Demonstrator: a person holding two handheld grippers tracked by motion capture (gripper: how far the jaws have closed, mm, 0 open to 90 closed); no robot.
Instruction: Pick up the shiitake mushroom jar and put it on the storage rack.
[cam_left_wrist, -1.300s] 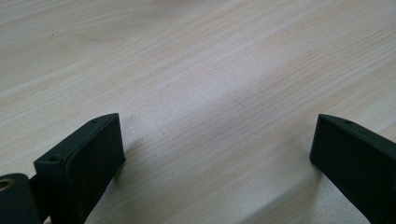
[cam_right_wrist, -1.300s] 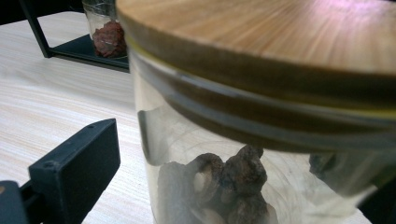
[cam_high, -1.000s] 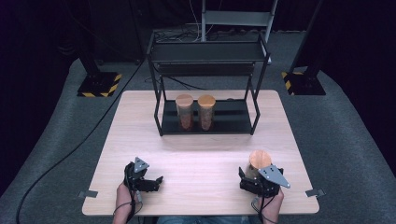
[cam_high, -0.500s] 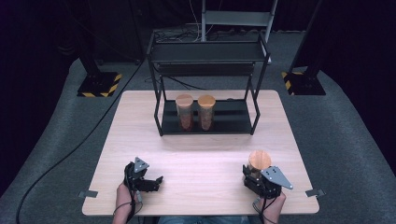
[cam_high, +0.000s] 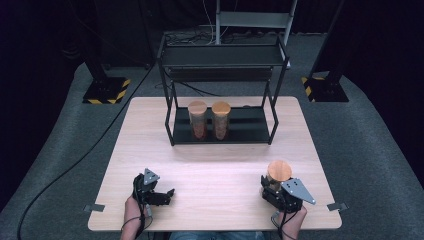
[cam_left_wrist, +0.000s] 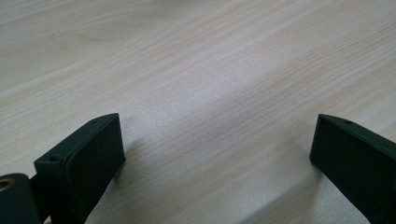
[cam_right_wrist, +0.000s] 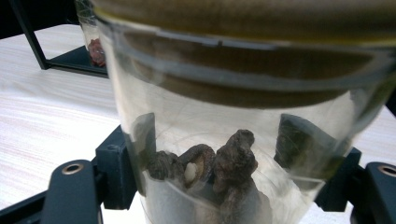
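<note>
A clear glass jar with a wooden lid stands upright at the table's front right, with dark dried mushrooms inside. My right gripper is shut on the jar, one jaw pressed to each side of the glass low down. Whether the jar rests on the table or hangs just above it, I cannot tell. My left gripper lies at the front left on the bare wood, open. Its jaws stand wide apart with nothing between them, as the left gripper view also shows.
A black two-level metal rack stands at the back middle of the light wooden table. Two similar lidded jars sit side by side on its lower shelf. One jar and a rack leg show behind the held jar.
My right hand and gripper have shifted very slightly to the right around the jar. The left gripper has stayed still.
</note>
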